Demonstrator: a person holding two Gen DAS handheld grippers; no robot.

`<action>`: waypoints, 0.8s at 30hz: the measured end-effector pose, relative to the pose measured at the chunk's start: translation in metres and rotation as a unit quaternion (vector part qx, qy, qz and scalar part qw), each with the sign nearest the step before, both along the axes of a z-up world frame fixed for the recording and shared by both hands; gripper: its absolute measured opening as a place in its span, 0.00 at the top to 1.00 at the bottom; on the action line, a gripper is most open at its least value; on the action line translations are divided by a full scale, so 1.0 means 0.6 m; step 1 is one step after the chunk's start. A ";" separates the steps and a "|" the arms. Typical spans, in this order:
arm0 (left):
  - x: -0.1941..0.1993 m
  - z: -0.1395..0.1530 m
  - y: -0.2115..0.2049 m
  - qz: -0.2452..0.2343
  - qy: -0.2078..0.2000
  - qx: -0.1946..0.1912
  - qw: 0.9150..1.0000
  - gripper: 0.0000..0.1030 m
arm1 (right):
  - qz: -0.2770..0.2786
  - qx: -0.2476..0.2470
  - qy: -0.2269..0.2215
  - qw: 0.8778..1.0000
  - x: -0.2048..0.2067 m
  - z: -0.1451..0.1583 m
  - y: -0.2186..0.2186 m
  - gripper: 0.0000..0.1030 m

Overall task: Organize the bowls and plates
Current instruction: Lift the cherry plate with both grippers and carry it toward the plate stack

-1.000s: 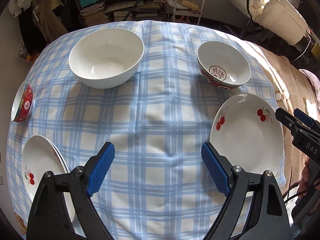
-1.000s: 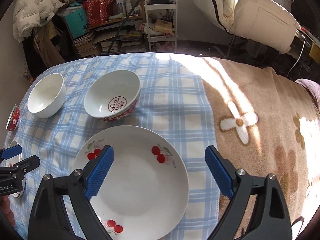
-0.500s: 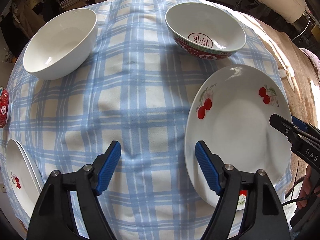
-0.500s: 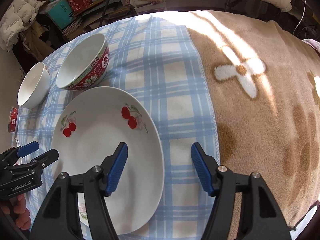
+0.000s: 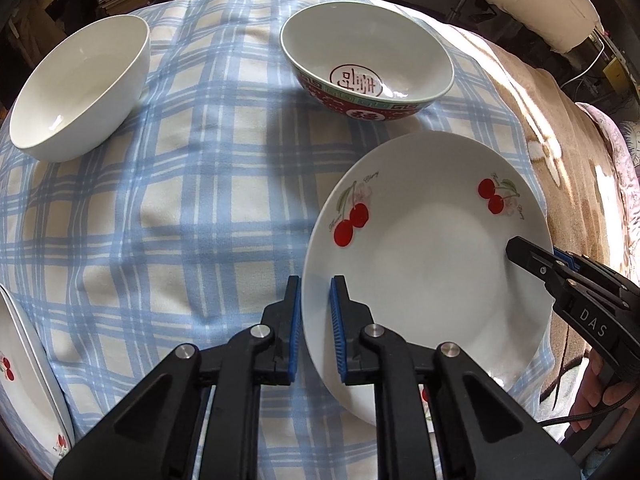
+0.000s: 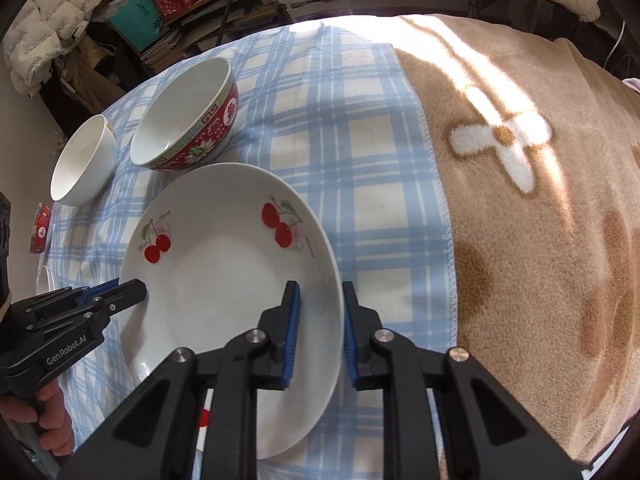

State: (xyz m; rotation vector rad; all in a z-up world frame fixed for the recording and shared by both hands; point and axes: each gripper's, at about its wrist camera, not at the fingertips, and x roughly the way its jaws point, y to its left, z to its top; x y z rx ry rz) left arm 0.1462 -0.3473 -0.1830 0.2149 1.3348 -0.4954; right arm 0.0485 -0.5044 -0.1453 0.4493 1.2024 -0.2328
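A white plate with red cherries [image 5: 432,260] [image 6: 224,280] lies on the blue checked cloth [image 5: 180,200]. My left gripper [image 5: 316,312] has its jaws closing on the plate's left rim, which sits between the blue pads. My right gripper [image 6: 320,312] is closing the same way on the opposite rim, one pad over the plate, one outside it. Each gripper shows in the other's view: the right gripper [image 5: 520,252], the left gripper [image 6: 128,292]. Behind the plate stand a red patterned bowl [image 5: 368,68] [image 6: 188,116] and a plain white bowl [image 5: 80,88] [image 6: 84,160].
More cherry plates [image 5: 28,380] lie stacked at the cloth's left edge, with a small red bowl [image 6: 40,228] beyond them. A tan flowered blanket [image 6: 520,240] covers the surface to the right. Shelves and clutter stand behind. A hand [image 6: 52,432] holds the left gripper.
Both grippers came down onto the cherry plate from either side, and their jaws went from wide open to nearly together around its rims.
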 end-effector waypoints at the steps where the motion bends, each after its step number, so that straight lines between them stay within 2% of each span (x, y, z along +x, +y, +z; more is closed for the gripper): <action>1: 0.001 -0.001 0.001 0.000 0.001 -0.003 1.000 0.86 | 0.001 -0.004 0.001 1.000 0.001 0.001 0.002 0.80; 6: 0.001 0.004 0.023 -0.031 -0.008 -0.015 0.999 0.87 | -0.007 0.004 0.002 1.000 0.002 -0.001 -0.001 0.80; 14: -0.002 0.016 0.033 -0.034 -0.017 -0.008 0.999 0.89 | -0.013 0.012 0.003 1.000 -0.001 0.002 0.004 0.81; 24: 0.002 0.021 0.081 -0.012 0.007 -0.029 0.999 0.90 | -0.009 0.021 -0.002 1.000 0.000 0.016 0.025 0.84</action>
